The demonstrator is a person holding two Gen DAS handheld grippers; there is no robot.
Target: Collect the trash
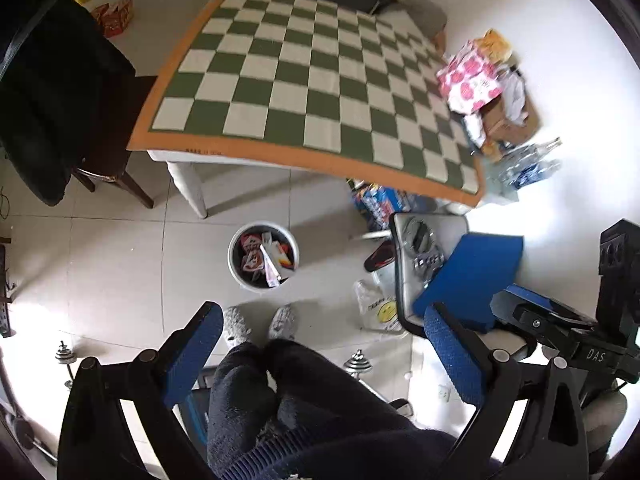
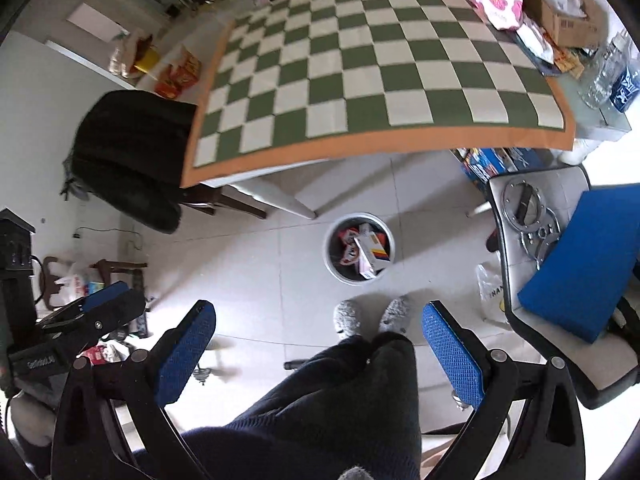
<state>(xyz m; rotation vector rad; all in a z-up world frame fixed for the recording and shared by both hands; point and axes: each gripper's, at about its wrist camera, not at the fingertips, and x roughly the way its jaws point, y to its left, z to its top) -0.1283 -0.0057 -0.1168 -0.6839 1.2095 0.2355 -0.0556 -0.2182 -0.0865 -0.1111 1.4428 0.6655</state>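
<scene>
- Our left gripper (image 1: 324,344) and right gripper (image 2: 318,338) fill the bottom of each view, both spread wide with nothing between the blue pads; we hold them high and idle over our own legs (image 1: 280,400), which reads as standing back, not reaching.
- Beyond them, the table (image 1: 176,156) under its checkered cloth (image 1: 304,80) is bare across the middle, so we judge the clearing there largely done.
- At the table's far corner sits a heap of boxes and bags, a pink-patterned bag (image 1: 470,80) on top; whether any of it is trash we cannot tell.
- Beside us a chair (image 2: 520,280) carries a blue cushion (image 2: 588,268) and metal rings (image 2: 528,220).
- Just ahead of our slippers (image 2: 348,318), the bin (image 2: 359,247) stands on the floor tiles, within easy dropping reach, already holding wrappers and small cartons (image 2: 370,254).
- Next to the chair lies a clear plastic bag (image 1: 376,306), possibly left to collect.
</scene>
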